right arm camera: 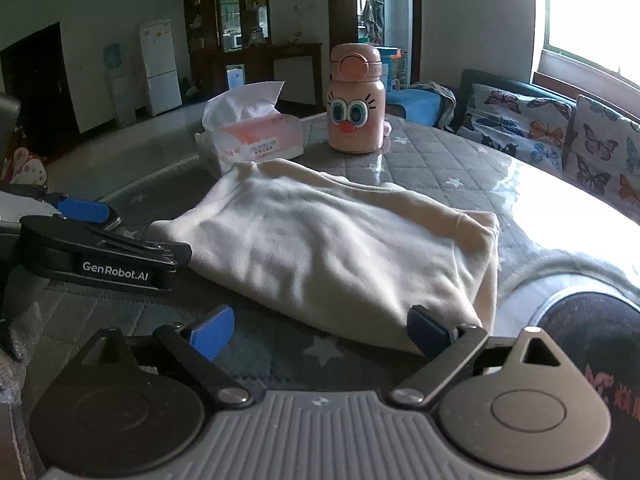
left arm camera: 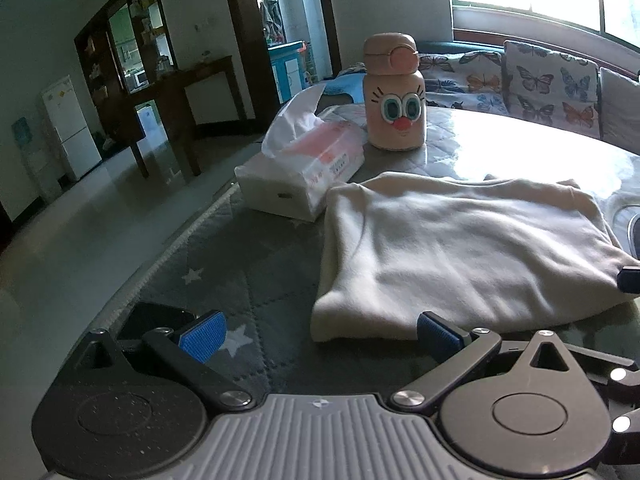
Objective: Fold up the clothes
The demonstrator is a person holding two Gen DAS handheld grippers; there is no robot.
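Note:
A cream garment [left arm camera: 460, 252] lies folded into a flat rectangle on the table [left arm camera: 240, 280]. In the left wrist view my left gripper [left arm camera: 320, 336] is open at the garment's near left corner. Its right pad [left arm camera: 436, 334] sits against the near edge, and its left pad [left arm camera: 202, 336] is over bare table. In the right wrist view my right gripper [right arm camera: 320, 334] is open at the near right corner of the same garment [right arm camera: 328, 248], its right pad [right arm camera: 428, 334] by the folded edge. The left gripper's blue pad [right arm camera: 84, 210] shows at the garment's left side.
A tissue pack [left arm camera: 304, 164] and a pink bottle with a cartoon face [left arm camera: 394, 96] stand just behind the garment. The table's edge curves off to the left over the floor. Butterfly cushions [left arm camera: 548, 84] line a sofa behind. A person's dark clothing [right arm camera: 592, 340] is at the right.

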